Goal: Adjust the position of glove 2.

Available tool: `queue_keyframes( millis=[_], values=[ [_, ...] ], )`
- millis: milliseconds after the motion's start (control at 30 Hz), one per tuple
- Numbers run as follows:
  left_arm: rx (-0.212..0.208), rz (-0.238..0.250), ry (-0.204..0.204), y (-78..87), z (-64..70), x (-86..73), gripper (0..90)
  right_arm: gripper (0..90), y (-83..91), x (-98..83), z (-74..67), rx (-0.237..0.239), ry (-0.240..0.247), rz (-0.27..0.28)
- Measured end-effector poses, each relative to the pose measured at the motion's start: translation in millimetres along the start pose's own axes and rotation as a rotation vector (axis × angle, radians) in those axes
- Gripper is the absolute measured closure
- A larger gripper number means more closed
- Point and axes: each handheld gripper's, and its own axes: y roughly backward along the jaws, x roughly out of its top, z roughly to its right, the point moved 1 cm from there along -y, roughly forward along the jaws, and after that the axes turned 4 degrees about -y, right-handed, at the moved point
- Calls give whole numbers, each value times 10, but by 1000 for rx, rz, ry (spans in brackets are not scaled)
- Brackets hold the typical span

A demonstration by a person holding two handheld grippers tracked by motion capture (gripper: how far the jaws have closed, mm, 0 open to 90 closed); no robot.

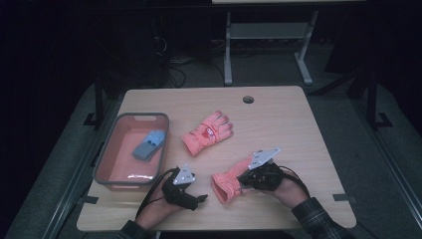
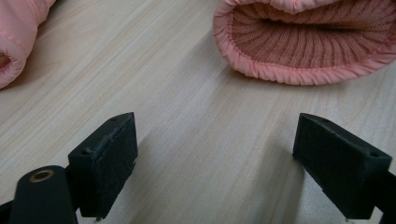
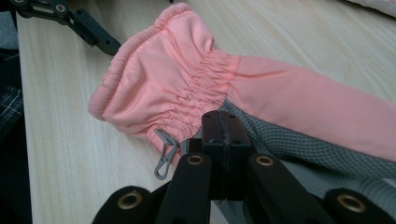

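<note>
The right gripper [image 1: 245, 175], lower right of the high view, has its fingers clamped together on the pink padded fabric glove [image 1: 226, 183] lying on the pale wooden bench [image 1: 298, 129]. The left gripper [image 1: 201, 198], lower centre, holds its fingers wide over bare wood just beside the glove's cuff.

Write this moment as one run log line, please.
right tool: shut on near glove | left tool: open, holding nothing, facing glove cuff | second glove: mid-table | bin: holds blue item
</note>
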Motion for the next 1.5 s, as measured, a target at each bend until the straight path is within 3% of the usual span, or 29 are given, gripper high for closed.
queue_keyframes(
  millis=[200,333,433,500,800,933,1133,1300,1500],
  values=[
    [3,-1,-3,1,-2,1,132,900,49,11,-1,-5,-1,24],
    [0,0,-1,0,-1,0,132,900,139,-24,64,-22,-29,40],
    [-1,0,-1,0,-1,0,132,867,299,-126,193,-64,-74,65],
    [-1,0,-4,-1,-3,-1,132,820,362,-184,237,-83,-93,80],
    [-1,4,-9,-3,-12,-3,132,447,651,-575,413,-192,-214,149],
    [-3,4,-14,-5,-21,-1,132,321,681,-792,474,-232,-256,118],
    [0,-1,-14,-7,-21,8,132,174,705,-1009,560,-268,-266,138],
    [5,-18,-13,-5,-16,25,133,135,637,-1093,620,-312,-244,132],
    [9,-41,-2,-4,-7,54,138,120,602,-1144,661,-321,-248,112]
  ],
)
